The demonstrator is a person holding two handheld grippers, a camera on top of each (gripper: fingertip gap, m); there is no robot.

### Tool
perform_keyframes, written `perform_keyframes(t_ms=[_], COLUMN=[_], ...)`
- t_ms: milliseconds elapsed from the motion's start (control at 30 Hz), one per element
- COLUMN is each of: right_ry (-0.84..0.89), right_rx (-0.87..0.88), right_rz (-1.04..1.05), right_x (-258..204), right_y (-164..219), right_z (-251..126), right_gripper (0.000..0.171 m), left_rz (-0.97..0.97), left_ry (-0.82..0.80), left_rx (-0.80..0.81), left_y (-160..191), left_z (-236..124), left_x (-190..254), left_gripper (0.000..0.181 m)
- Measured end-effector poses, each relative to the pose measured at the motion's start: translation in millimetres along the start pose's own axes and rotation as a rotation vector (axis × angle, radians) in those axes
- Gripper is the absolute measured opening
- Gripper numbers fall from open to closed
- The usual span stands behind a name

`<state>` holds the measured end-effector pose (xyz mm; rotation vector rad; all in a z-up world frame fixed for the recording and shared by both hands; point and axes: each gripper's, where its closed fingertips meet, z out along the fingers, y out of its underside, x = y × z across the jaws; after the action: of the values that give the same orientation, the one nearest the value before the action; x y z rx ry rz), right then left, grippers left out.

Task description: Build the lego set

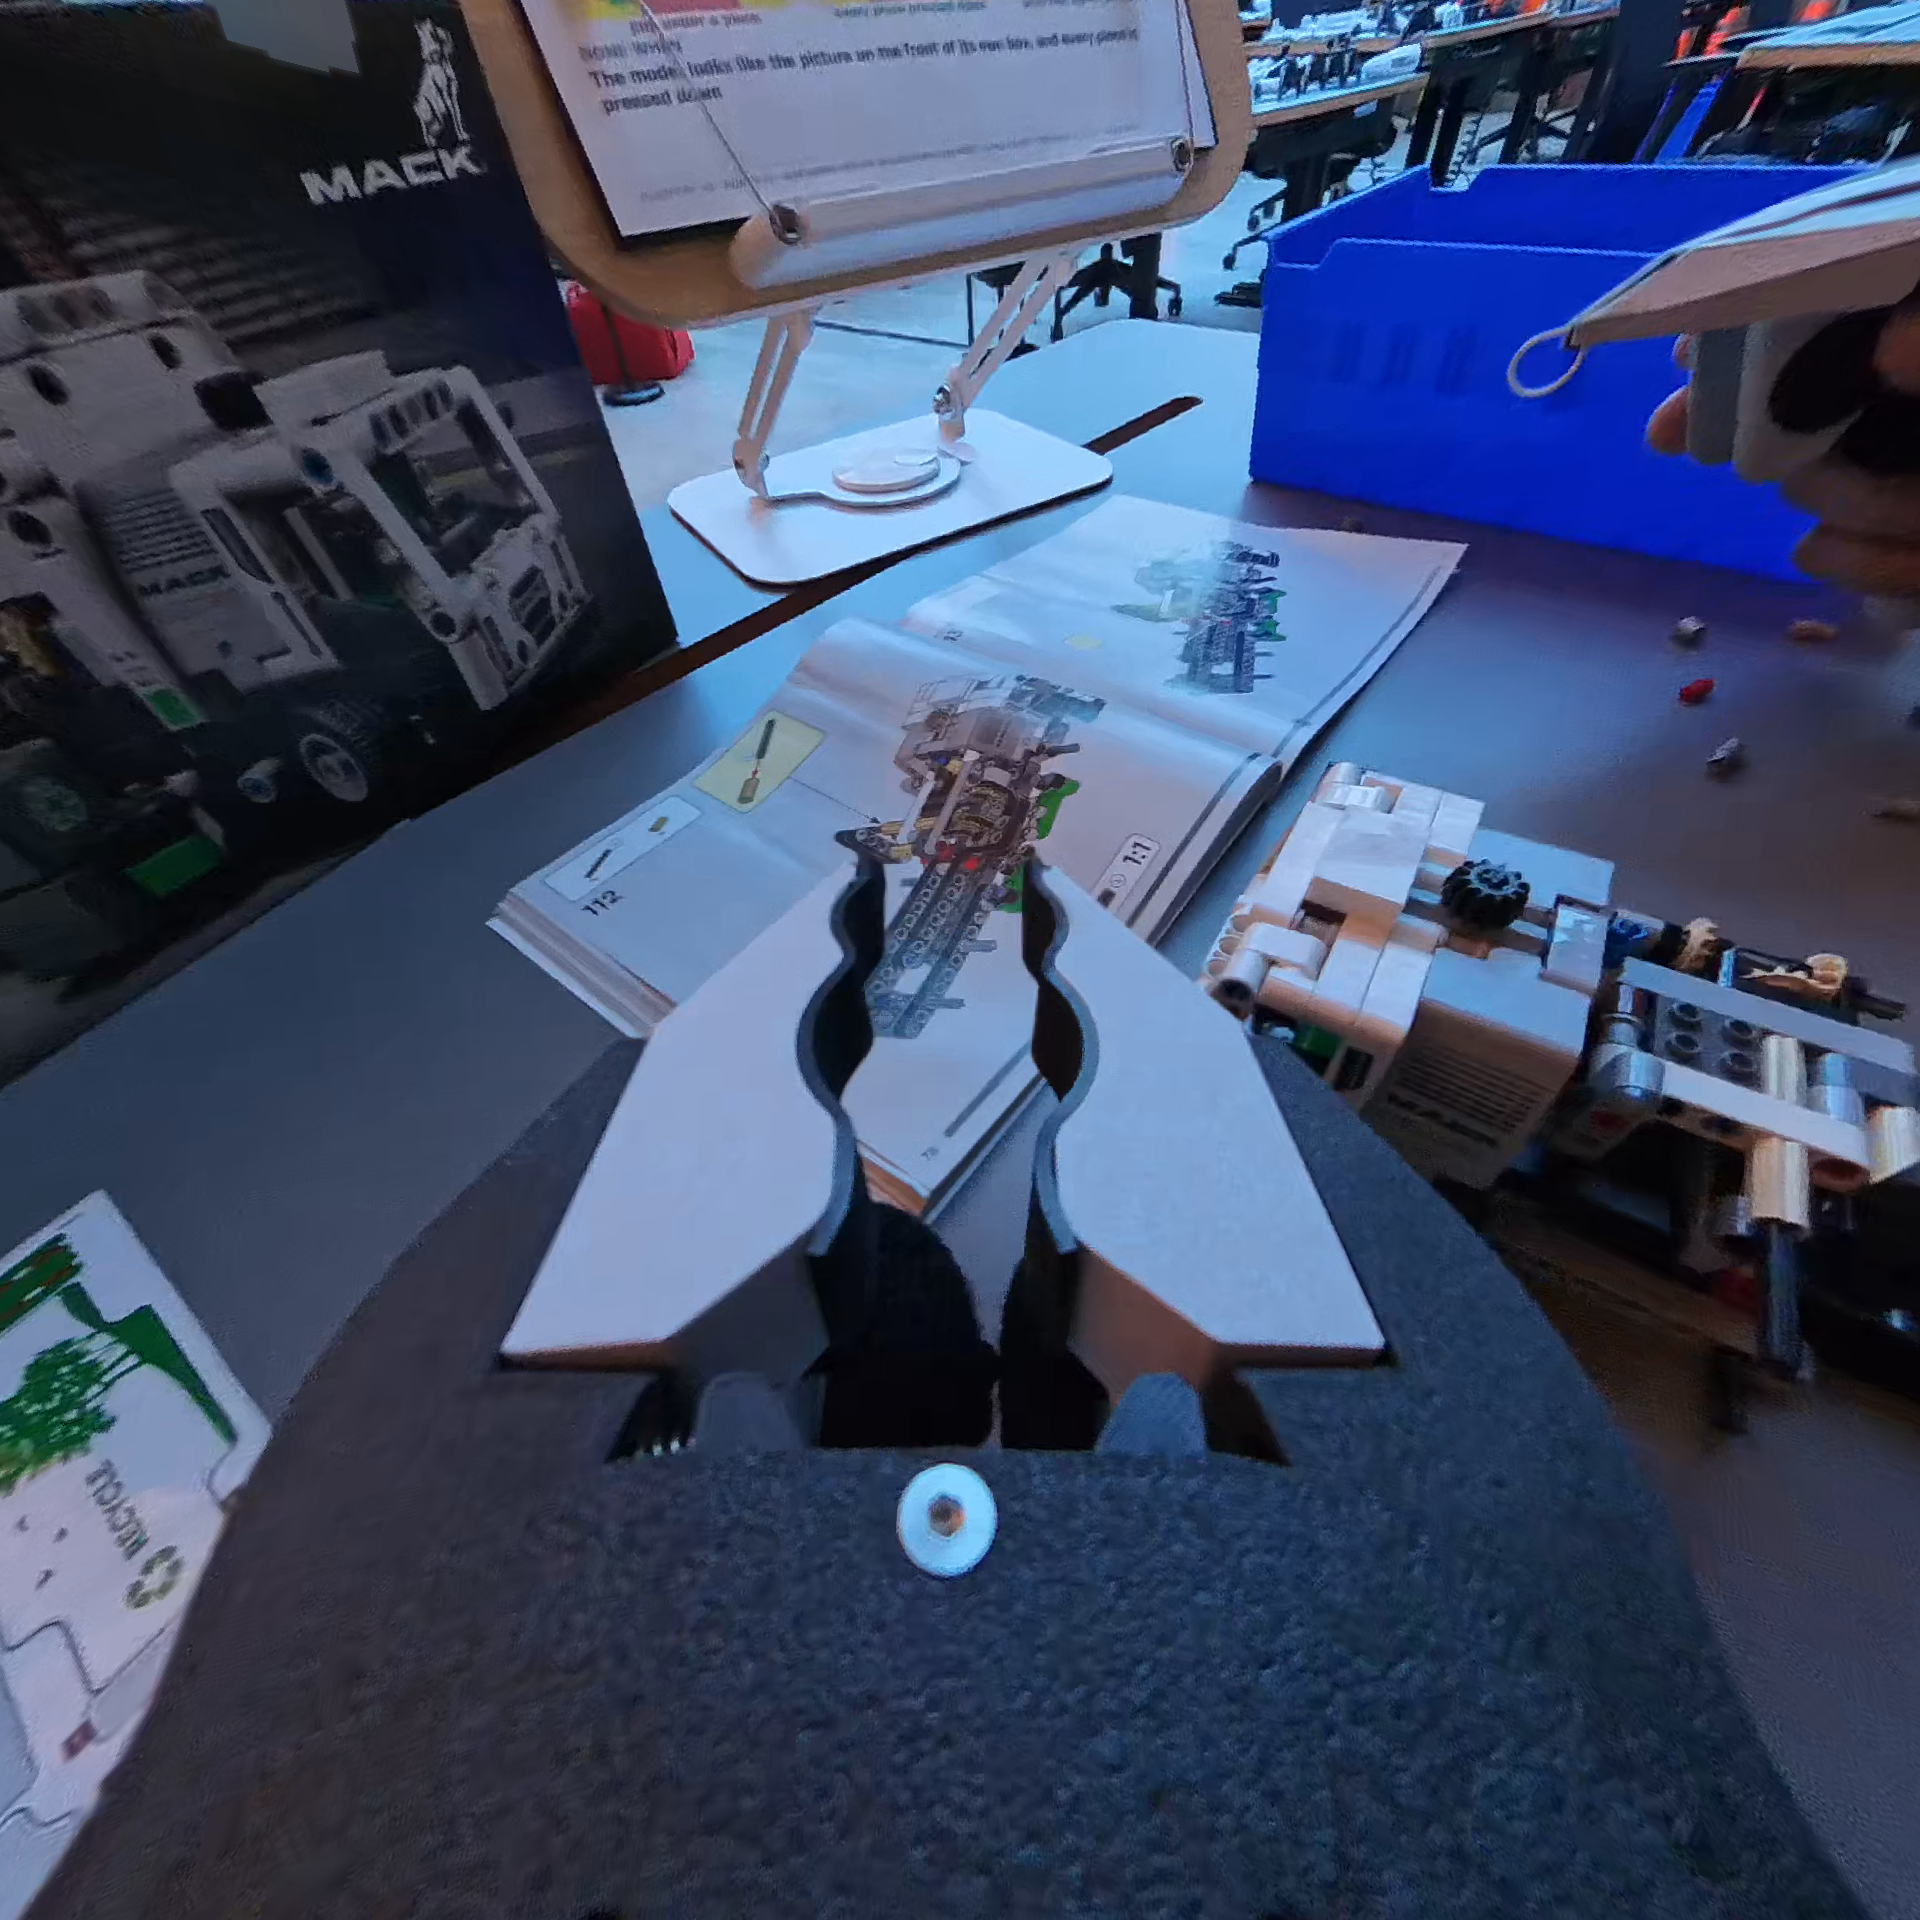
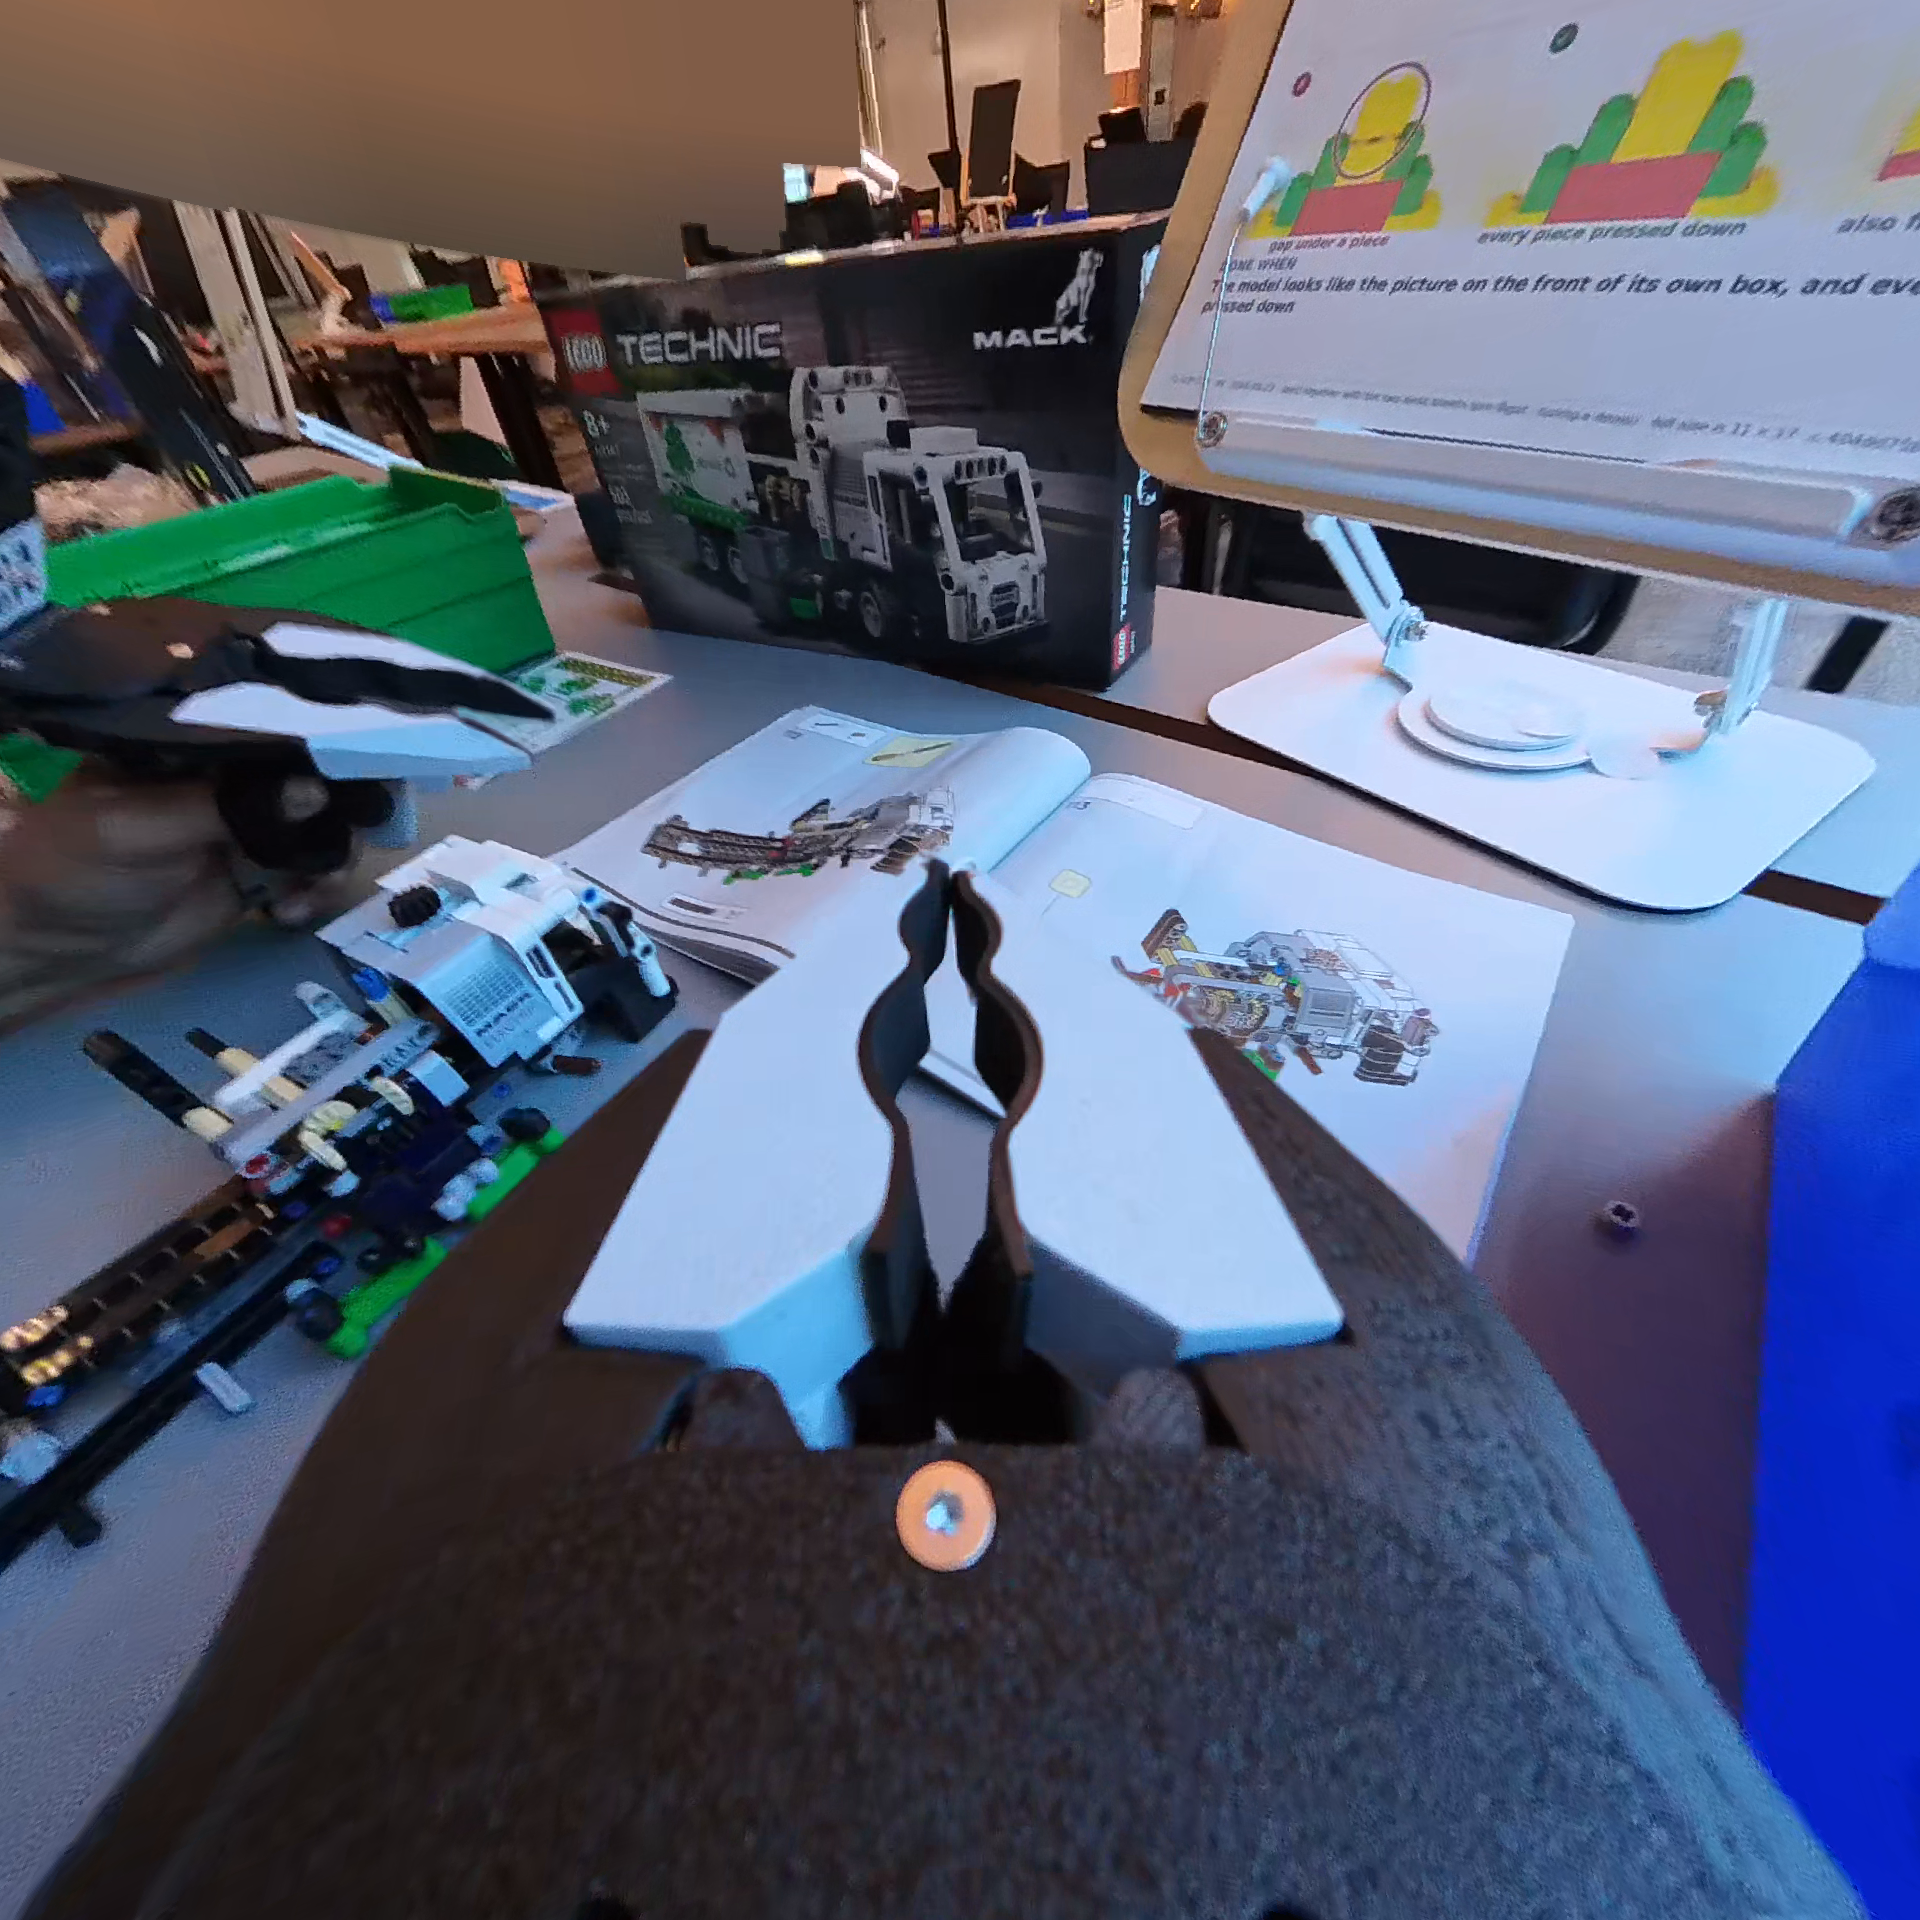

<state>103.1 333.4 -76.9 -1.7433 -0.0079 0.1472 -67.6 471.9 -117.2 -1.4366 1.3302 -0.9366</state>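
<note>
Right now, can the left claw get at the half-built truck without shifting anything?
Probably yes. The left claw hangs open and empty over the open instruction booklet. The half-built truck sits just to its right on the table, with nothing between them; the right claw is off to the side.

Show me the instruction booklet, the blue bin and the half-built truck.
instruction booklet (image 2: 1299,1049), right wrist view, on its open right-hand page.
blue bin (image 1: 1455,395), left wrist view, on its front wall.
half-built truck (image 1: 1382,935), left wrist view, on its white cab.
</note>
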Motion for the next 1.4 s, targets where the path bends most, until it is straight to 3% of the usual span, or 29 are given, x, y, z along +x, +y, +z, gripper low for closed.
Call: perform_keyframes(t_ms=[200, 333, 467, 633, 867, 1133, 1400], right_ry=[-0.031, -0.062, -0.084, -0.121, -0.126, -0.099, -0.088], right_rx=[-0.033, -0.025, -0.015, -0.051, 0.007, 0.063, 0.085], right_rz=[0.012, -0.008, -0.037, -0.112, -0.113, -0.162, -0.205], right_x=[-3.0, -11.3, -32.6, -71.4, -103.4, -121.1, -115.4], right_y=[10.6, 4.9, 3.8, 23.1, 33.7, 37.9, 43.8], right_z=[5.8, 1.3, -14.7, -44.4, -88.0, -120.5, -129.0], right_gripper=[0.000, 0.000, 0.000, 0.000, 0.000, 0.000, 0.000], left_rz=[-0.020, -0.143, -0.330, -0.325, -0.260, -0.320, -0.176], left_ry=[-0.077, -0.157, -0.235, -0.249, -0.347, -0.298, -0.372], left_rx=[0.015, -0.093, -0.236, -0.344, -0.277, -0.405, -0.477], left_y=[-1.6, -3.2, 12.2, 41.1, 29.2, 59.4, 65.5], left_z=[-8.0, -35.3, -69.2, -71.5, -69.1, -47.8, -73.3], left_x=[-11.7, -0.9, 59.1, 148.7, 185.8, 183.5, 157.4], left_gripper=[0.024, 0.043, 0.063, 0.064, 0.069, 0.058, 0.052])
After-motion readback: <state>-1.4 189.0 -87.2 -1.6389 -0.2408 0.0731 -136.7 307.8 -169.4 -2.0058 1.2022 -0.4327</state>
